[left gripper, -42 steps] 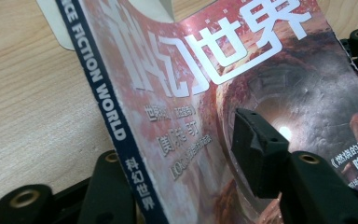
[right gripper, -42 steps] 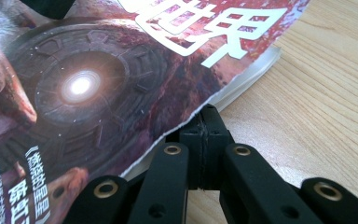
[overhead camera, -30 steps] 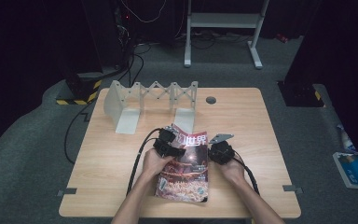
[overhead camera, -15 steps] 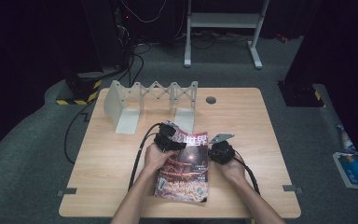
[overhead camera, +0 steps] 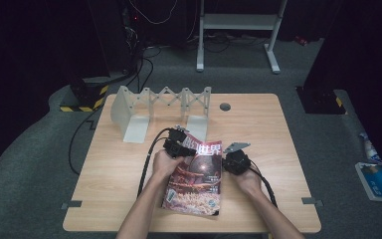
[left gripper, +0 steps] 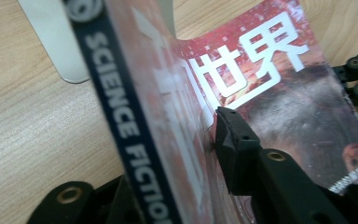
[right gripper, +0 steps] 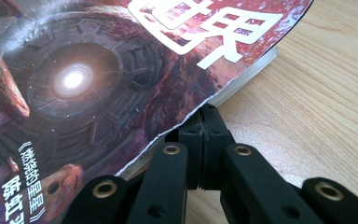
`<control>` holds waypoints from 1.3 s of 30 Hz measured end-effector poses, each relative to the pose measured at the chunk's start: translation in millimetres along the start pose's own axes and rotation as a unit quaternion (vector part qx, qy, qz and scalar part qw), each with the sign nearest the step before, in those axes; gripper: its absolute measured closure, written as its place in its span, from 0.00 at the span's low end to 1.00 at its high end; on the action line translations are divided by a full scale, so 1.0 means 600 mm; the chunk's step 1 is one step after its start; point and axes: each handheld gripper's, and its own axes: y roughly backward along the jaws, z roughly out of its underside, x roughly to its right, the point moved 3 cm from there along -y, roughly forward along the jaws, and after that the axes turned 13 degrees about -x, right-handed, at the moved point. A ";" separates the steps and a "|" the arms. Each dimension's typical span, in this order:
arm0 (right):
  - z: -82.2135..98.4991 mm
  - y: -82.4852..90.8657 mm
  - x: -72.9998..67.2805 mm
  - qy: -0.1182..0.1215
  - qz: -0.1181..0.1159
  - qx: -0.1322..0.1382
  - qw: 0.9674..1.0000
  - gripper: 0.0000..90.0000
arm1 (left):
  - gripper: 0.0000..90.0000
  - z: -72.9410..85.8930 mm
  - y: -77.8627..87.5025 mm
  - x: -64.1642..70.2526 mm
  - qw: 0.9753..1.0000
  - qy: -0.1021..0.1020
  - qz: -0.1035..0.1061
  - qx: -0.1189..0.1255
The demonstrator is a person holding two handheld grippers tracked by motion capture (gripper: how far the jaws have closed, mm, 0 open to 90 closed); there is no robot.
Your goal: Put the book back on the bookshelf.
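A science-fiction magazine (overhead camera: 194,184) with a red cover and large white characters lies on the wooden table (overhead camera: 109,174) in front of the person. My left gripper (overhead camera: 186,148) is at its upper left, by the spine. In the left gripper view the spine (left gripper: 121,121) runs between the jaws, which have just been closing. One pad (left gripper: 230,135) presses on the cover, so my left gripper (left gripper: 177,154) is shut on the magazine. My right gripper (overhead camera: 225,162) sits at the magazine's right edge. Its jaws are shut together, and the tips (right gripper: 204,116) are tucked under the lifted cover edge (right gripper: 177,123).
A white folding rack (overhead camera: 164,99) with flat end plates (overhead camera: 138,130) stands behind the magazine at the table's back left. A round grommet (overhead camera: 225,106) sits in the tabletop behind. Black cables (overhead camera: 146,169) trail from both grippers towards the person. Bare wood lies to the left and right.
The left gripper's jaws have narrowed onto the magazine's spine edge, and the hand has shifted slightly. The right gripper and hand have stayed put.
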 end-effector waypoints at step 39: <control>0.090 0.043 0.059 -0.077 0.091 0.060 0.991 0.51 | 0.93 -0.009 0.141 0.103 0.995 -0.067 0.019 0.066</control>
